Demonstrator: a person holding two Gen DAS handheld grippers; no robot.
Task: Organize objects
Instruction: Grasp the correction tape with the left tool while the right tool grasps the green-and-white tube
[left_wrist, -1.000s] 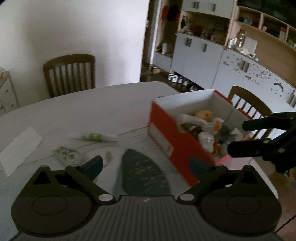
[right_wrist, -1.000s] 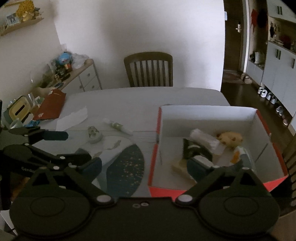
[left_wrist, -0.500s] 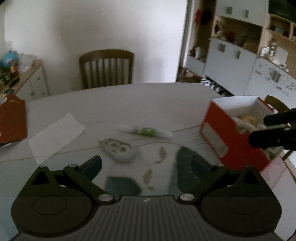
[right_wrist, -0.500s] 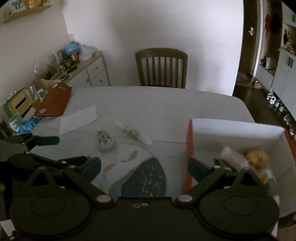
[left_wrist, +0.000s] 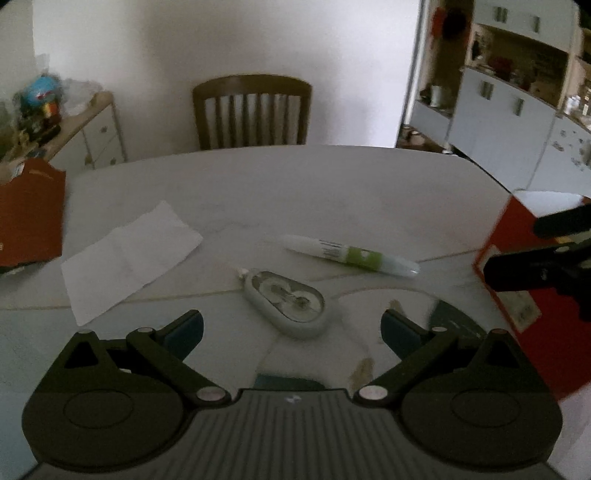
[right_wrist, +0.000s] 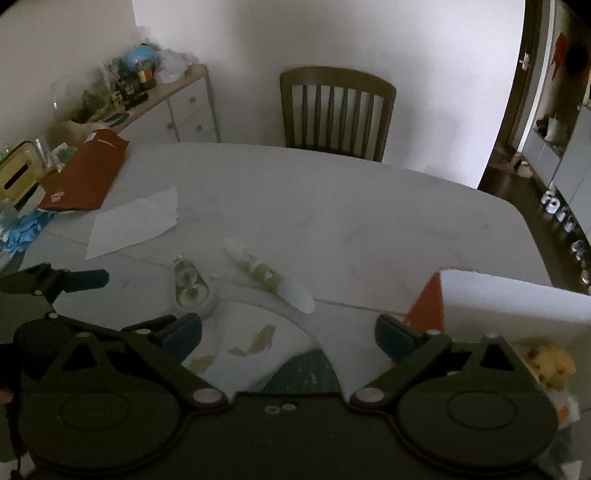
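Observation:
A grey correction-tape dispenser (left_wrist: 286, 302) lies on the white table just ahead of my open, empty left gripper (left_wrist: 291, 328). A white and green tube (left_wrist: 349, 254) lies beyond it to the right. Both also show in the right wrist view, the dispenser (right_wrist: 189, 282) and the tube (right_wrist: 267, 275). The red box (left_wrist: 524, 291) with white inside stands at the right; its near corner (right_wrist: 428, 302) is by my open, empty right gripper (right_wrist: 288, 332). A yellow plush toy (right_wrist: 546, 363) lies inside the box.
A sheet of white paper (left_wrist: 129, 258) lies to the left. A red folder (right_wrist: 86, 173) sits at the table's far left edge. A wooden chair (left_wrist: 253, 110) stands behind the table. A patterned mat (right_wrist: 258, 347) lies under the grippers. A cluttered sideboard (right_wrist: 147, 99) is at the back left.
Both grippers have swung left, away from the box. The dispenser and tube have come to the centre of the left view. The box has slid to the right edge of both views.

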